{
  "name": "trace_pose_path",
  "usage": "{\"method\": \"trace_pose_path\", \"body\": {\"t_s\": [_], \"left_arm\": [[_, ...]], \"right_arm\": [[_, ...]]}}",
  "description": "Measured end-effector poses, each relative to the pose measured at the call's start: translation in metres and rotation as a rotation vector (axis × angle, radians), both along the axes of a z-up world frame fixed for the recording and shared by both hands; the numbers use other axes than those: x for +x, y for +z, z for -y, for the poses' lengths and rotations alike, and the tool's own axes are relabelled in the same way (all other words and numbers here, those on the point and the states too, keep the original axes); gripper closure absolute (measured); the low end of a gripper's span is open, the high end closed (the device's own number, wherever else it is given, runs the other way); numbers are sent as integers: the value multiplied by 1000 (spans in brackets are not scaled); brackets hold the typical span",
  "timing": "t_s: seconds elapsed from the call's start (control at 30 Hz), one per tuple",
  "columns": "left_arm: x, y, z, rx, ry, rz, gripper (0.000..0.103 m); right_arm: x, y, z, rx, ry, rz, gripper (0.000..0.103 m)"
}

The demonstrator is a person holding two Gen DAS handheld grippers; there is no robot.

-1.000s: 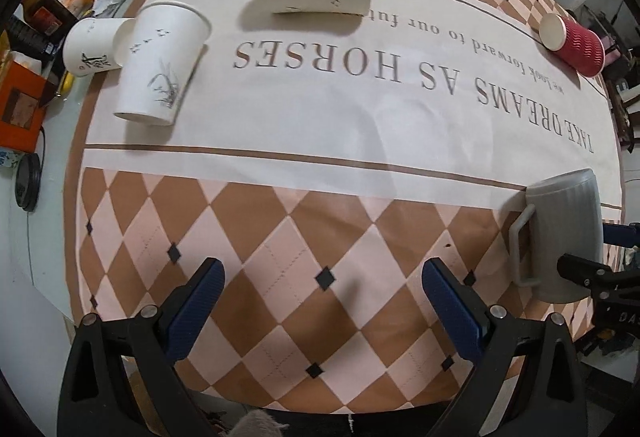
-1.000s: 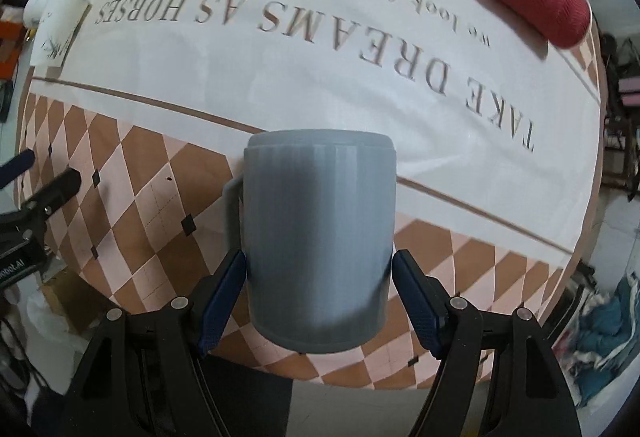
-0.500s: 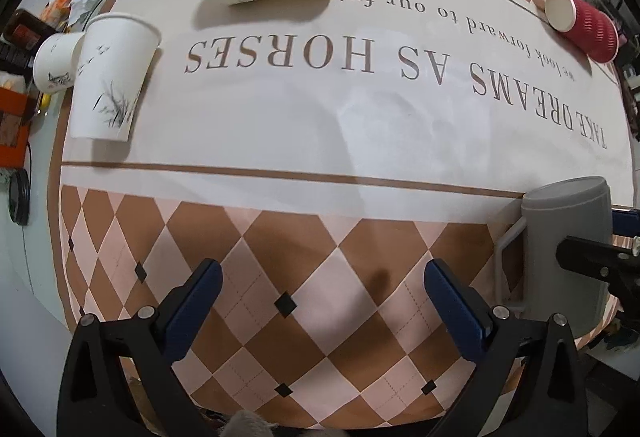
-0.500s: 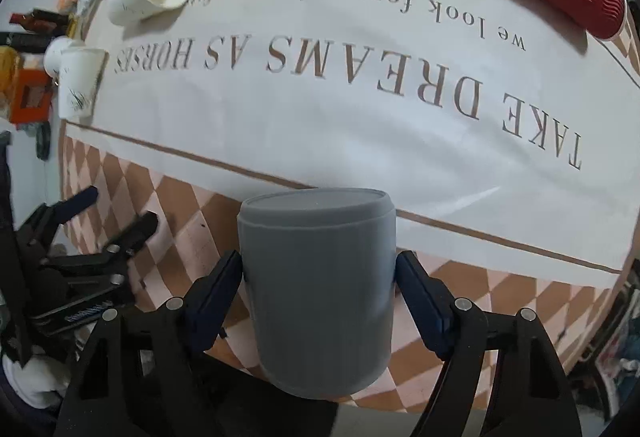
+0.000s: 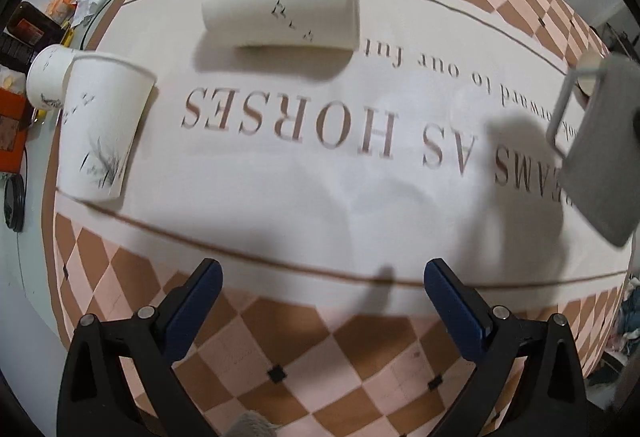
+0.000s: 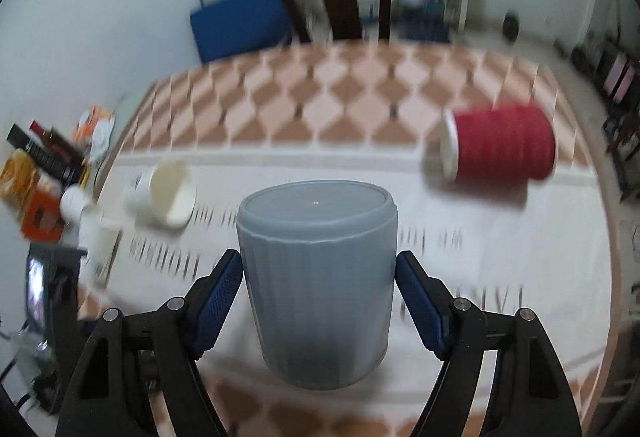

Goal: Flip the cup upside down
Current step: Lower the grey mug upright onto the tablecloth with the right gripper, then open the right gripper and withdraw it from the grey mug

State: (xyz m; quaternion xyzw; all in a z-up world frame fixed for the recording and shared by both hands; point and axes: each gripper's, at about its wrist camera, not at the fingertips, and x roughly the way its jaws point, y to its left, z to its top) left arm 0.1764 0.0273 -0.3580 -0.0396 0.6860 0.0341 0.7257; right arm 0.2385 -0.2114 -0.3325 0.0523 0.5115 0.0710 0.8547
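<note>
Between the fingers of the right gripper (image 6: 318, 293), the grey cup (image 6: 318, 277) is clamped, bottom up but off the tabletop (image 6: 520, 237). Left gripper (image 5: 322, 301) gapes empty. Setting down remains.

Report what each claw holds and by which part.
Right claw clamps the grey mug across its ribbed side walls, closed base facing the camera. Left claw holds nothing.
</note>
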Motion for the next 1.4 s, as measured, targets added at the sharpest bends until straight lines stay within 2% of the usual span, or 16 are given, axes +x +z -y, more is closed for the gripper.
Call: {"method": "trace_pose_path", "body": {"t_s": [0.13,0.3,0.53,0.7,0.77,0.8,0.9,1.07,1.13,1.4], "left_arm": [[24,-2,0,11,-16,11,0],[28,-6,15,25,-39,16,0],[3,-5,34,33,-44,24,0],[-10,3,37,68,-46,77,0],[-16,8,43,83,-45,89,0],[-19,12,46,89,-42,95,0],[-32,34,47,98,-41,124,0],[-67,88,56,90,-50,204,0],[-67,114,53,76,-63,241,0],[-116,223,63,26,-163,415,0]], "right_arm": [[1,-7,-13,-57,8,133,23],[-15,-25,-28,-103,52,180,23],[-41,-27,-16,-83,36,152,23],[-54,-31,-6,-50,5,88,23],[-62,-27,-2,-58,-11,80,18],[-66,-24,1,-55,-22,79,12],[-79,-9,12,-59,-67,66,3],[-104,30,29,-133,-132,51,1],[-118,55,36,-162,-155,48,1],[-179,167,42,-232,-207,94,1]]}}
